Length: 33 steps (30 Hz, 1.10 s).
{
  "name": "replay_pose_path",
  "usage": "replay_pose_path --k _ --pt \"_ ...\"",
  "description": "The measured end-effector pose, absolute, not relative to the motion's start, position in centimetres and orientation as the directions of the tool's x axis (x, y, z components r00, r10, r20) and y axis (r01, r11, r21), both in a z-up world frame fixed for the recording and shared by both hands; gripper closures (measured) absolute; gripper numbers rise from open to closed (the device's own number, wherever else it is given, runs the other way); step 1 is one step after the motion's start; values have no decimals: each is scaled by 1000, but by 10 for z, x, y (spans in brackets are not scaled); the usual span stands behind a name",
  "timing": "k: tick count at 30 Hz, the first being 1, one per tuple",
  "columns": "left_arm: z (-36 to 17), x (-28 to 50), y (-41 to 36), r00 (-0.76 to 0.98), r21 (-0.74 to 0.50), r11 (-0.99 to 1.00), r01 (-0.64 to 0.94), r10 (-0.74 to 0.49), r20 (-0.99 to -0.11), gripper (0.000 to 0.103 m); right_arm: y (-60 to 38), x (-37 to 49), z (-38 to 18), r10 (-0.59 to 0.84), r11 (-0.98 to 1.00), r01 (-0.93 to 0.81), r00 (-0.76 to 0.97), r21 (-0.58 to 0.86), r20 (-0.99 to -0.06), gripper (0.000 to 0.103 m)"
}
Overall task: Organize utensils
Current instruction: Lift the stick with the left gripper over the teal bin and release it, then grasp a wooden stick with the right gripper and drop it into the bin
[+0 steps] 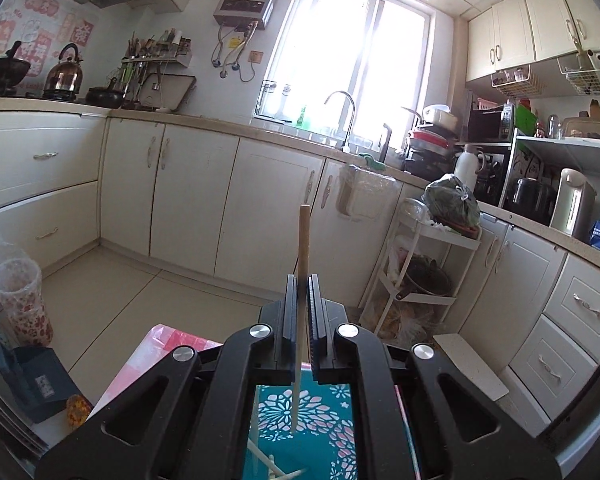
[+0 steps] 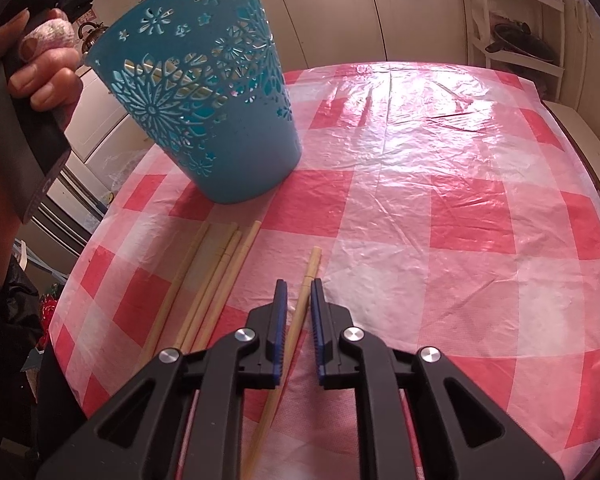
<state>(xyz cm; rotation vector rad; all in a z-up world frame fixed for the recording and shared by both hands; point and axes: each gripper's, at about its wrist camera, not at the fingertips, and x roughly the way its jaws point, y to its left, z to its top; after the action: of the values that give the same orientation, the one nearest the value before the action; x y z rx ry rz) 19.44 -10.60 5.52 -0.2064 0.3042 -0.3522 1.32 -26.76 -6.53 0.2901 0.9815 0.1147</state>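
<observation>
My left gripper (image 1: 300,300) pinches one chopstick (image 1: 303,240) upright above the blue holder (image 2: 204,92) — ready to drop in — while my right gripper (image 2: 299,292), jaws slightly apart, straddles another chopstick (image 2: 300,312) on the table.

Black hand-held gripper (image 2: 299,292), blue ribbed pads (image 2: 281,304), silver screws.
</observation>
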Motion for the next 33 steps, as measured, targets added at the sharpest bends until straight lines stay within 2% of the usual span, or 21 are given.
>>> replay_pose_path --k 3,5,7,13,16,21,26,31,33 --pt "48 190 -106 880 -216 925 313 -368 -301 97 -267 14 -65 229 955 31 553 294 -801 88" --pt "45 184 -103 871 -196 928 316 -366 -327 90 -264 14 -64 237 955 16 553 295 -799 82" --pt "44 177 -96 873 -181 936 301 -347 -342 68 -260 15 -63 233 959 5 553 282 -800 79" --pt "47 143 -46 901 -197 955 224 -279 -331 42 -260 13 -63 226 959 21 549 283 -804 77" --pt "35 130 -15 912 -208 965 159 -224 -343 34 -257 12 -62 204 965 27 547 261 -812 78" --pt "-18 134 27 855 -268 961 71 -198 -480 33 -235 14 -62 48 998 14 538 65 -842 93" --pt "-67 138 46 787 -315 949 30 -217 -577 33 -244 10 -60 82 995 3 492 96 -867 93" --pt "-89 141 54 755 -336 942 26 -239 -611 32 -236 2 -59 21 999 -33 480 5 -877 93" --pt "-95 143 53 745 -338 941 28 -245 -620 32 -238 0 -59 28 1000 -24 483 19 -875 94"
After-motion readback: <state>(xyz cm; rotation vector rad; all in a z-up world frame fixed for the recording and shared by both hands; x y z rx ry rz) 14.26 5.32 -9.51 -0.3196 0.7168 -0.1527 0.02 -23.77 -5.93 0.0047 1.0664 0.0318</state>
